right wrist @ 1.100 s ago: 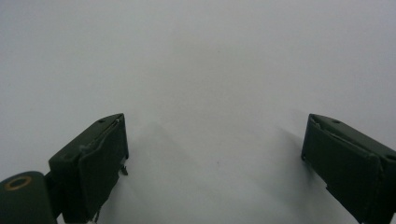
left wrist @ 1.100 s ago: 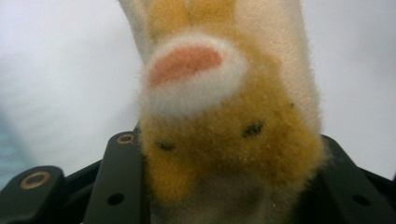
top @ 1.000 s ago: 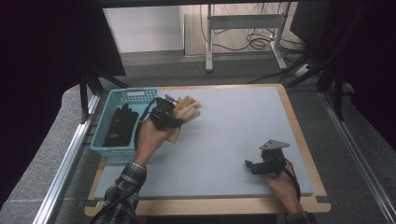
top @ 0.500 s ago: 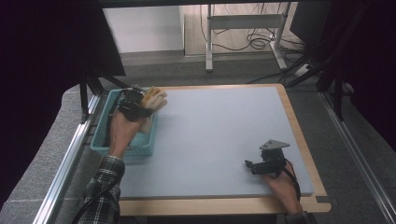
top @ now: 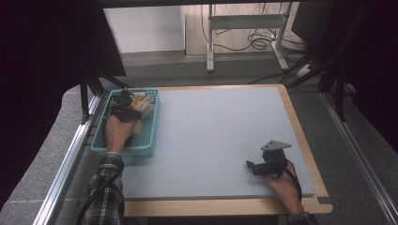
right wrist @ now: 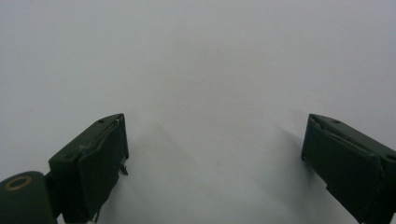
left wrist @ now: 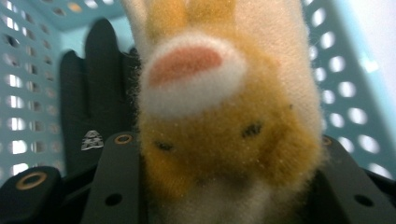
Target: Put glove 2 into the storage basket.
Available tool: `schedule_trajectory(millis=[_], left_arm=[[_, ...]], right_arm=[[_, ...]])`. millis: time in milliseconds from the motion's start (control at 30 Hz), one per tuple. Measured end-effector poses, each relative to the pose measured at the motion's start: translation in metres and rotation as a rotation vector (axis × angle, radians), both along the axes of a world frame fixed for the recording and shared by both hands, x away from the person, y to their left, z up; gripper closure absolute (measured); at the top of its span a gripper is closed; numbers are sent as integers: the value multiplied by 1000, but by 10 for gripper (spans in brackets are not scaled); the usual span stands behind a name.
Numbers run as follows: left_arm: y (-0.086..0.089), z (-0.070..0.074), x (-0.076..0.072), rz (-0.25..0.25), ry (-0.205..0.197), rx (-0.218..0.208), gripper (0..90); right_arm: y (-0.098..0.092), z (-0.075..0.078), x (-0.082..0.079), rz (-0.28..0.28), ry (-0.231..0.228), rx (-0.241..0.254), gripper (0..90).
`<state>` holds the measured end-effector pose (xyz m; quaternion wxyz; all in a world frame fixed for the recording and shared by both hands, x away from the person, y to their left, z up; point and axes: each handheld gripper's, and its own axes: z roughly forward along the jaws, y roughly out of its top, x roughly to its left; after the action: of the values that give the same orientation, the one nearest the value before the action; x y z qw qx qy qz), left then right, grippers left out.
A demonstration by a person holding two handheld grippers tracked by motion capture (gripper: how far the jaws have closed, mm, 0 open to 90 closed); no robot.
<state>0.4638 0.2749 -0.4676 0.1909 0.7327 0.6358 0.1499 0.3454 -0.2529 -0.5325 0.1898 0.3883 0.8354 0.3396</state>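
Observation:
An orange and cream plush toy (top: 142, 104) hangs over the teal perforated basket (top: 141, 151) at the table's left edge, and my left gripper (top: 127, 104) is shut on it. In the left gripper view the toy (left wrist: 219, 107) bulges between the black jaws of the left gripper (left wrist: 229, 186), with a black glove (left wrist: 91, 98) lying in the basket (left wrist: 28, 93) behind it. My right gripper (top: 249, 165) rests near the front right of the grey mat (top: 220, 126). Its jaws stand wide apart in the right gripper view (right wrist: 215, 158), with bare mat between them.
The grey mat lies on a wooden table (top: 225, 206). A metal rail (top: 65, 164) runs along the left side past the basket. White desk legs and cables (top: 244, 33) stand on the floor beyond the far edge.
My left hand has carried the plush toy leftward from the mat's edge to above the basket and a little lower. The right gripper has stayed where it was.

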Motion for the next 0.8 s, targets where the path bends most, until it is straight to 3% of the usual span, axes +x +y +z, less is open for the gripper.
schedule_trajectory(millis=[200,300,367,400,433,500,533,567,700,733,767,800], left_arm=[[-7,-19,14,8,42,-35,512],[-13,-23,20,-3,61,-27,488],[-15,-25,22,-7,81,-32,421],[-15,-27,25,-15,119,-38,421],[-15,-31,27,1,147,-51,315],[-13,-32,28,-3,165,-58,263],[-13,-33,28,-4,171,-75,156],[-13,-32,28,-5,178,-85,156],[-11,-18,24,-22,155,-94,78],[-7,-5,19,-24,115,-100,78],[-7,-5,19,-24,115,-100,84],[-2,7,14,-30,66,-106,100]], right_arm=[[0,0,0,-1,1,1,68],[0,0,0,-2,2,1,68],[0,0,0,-1,1,1,67],[0,0,0,-2,2,1,68],[0,0,0,-1,1,1,68],[0,0,0,-1,1,1,68],[0,0,0,-1,1,1,68],[0,0,0,-1,1,1,68],[0,0,0,-1,1,1,68],[0,0,0,-1,1,1,68],[0,0,0,-1,1,1,67],[0,0,0,-1,1,1,67]])
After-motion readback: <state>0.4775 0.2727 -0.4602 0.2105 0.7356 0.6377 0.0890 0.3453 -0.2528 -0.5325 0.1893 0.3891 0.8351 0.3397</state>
